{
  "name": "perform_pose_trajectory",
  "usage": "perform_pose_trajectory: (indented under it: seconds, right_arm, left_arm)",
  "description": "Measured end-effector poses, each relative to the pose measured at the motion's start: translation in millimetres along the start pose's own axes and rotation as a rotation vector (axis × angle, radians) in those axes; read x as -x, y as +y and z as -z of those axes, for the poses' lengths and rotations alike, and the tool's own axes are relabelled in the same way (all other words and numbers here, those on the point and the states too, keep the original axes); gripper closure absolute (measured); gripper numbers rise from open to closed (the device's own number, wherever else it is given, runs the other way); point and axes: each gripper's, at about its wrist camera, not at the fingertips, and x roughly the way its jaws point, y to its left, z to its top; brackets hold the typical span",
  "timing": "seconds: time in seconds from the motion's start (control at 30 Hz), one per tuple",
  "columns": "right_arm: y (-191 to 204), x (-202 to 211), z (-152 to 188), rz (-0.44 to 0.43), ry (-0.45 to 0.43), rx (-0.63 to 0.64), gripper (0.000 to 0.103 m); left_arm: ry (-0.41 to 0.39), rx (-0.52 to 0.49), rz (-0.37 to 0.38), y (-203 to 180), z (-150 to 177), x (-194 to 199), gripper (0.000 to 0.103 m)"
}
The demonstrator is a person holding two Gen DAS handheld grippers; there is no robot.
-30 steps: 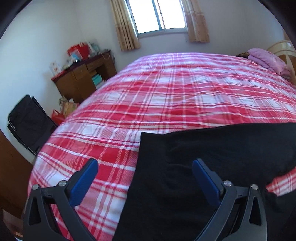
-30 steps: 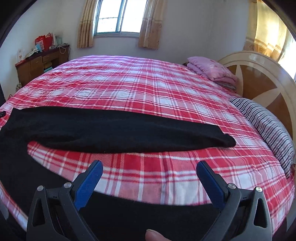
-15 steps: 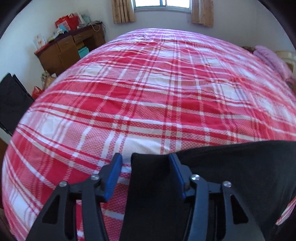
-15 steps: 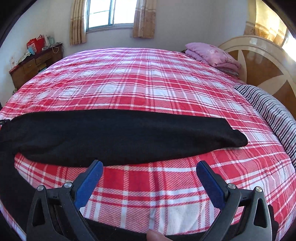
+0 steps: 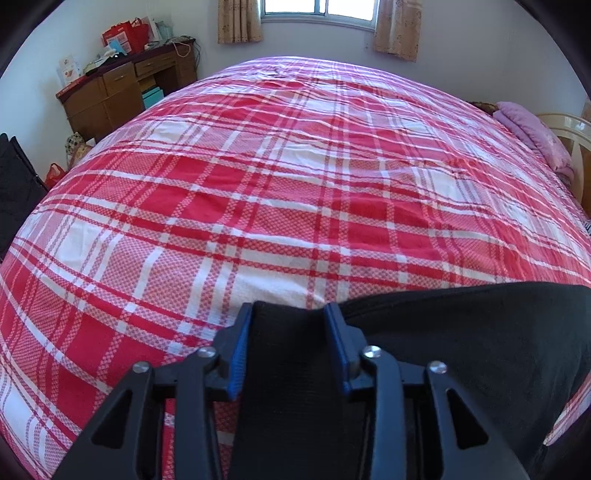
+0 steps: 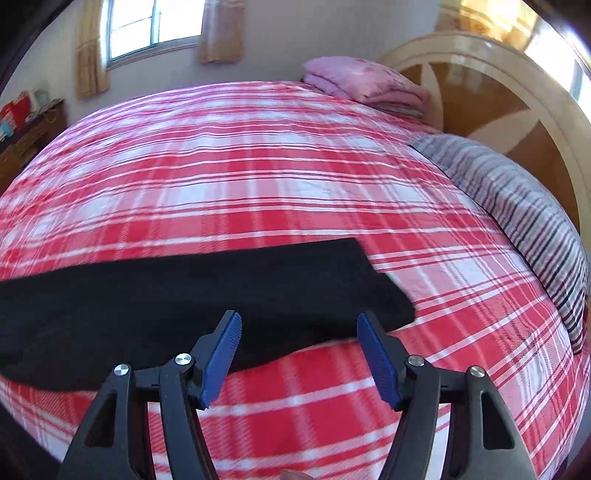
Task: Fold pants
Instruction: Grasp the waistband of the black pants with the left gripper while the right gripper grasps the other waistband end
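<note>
Black pants (image 5: 461, 332) lie flat on a bed under a red-and-white plaid cover (image 5: 280, 192). Left wrist view: left gripper (image 5: 289, 317) angled down at the near edge of the bed, straddling one end of the pants; a band of black cloth runs up between the two blue pads (image 5: 239, 347), which are closing on it and sit tight against its sides, the cloth bunched up a little at the tips. The rest of the garment spreads away to the right of this gripper. Right wrist view, blurred by motion: one pant leg (image 6: 207, 295) stretches across the cover from the left edge, its free end just left of a striped pillow (image 6: 517, 206) but well apart from it. Right gripper (image 6: 299, 325) hangs over that leg near its end, jaws apart and closing; the left pad overlaps the black cloth in the picture, the right pad stands at its lower edge, neither pressing on it as far as can be seen. Behind: folded pink bedding (image 6: 365, 85) at the head of the bed, wooden headboard (image 6: 491, 92), curtained window (image 5: 317, 7), brown desk (image 5: 125, 85) with clutter on top at the far left.
</note>
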Motion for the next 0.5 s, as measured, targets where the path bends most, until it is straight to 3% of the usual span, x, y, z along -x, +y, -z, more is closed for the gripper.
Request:
perform_pose_trajectory:
  seconds: [0.03,0.1,0.3,0.5]
  right_arm:
    - [-8.3,-5.8,-4.3,0.011,0.007,-0.008,0.037]
    - [-28.1,-20.9,-15.1,0.046,0.025,-0.025,0.046]
    - [-65.3,-71.6,-44.1,-0.012,0.104,-0.108,0.048]
    - [-55.0,-110.6,-57.2,-0.024,0.161,-0.047,0.048]
  left_arm:
    - [-0.001,0.004,0.009,-0.1,-1.2,1.3,0.070]
    - [-0.001,0.012,0.052,-1.1,-1.7,2.0,0.090]
    - [-0.009,0.011,0.041,-5.4,-1.7,-2.9,0.090]
    - [-0.018,0.009,0.042,-5.3,-0.8,-4.8,0.089]
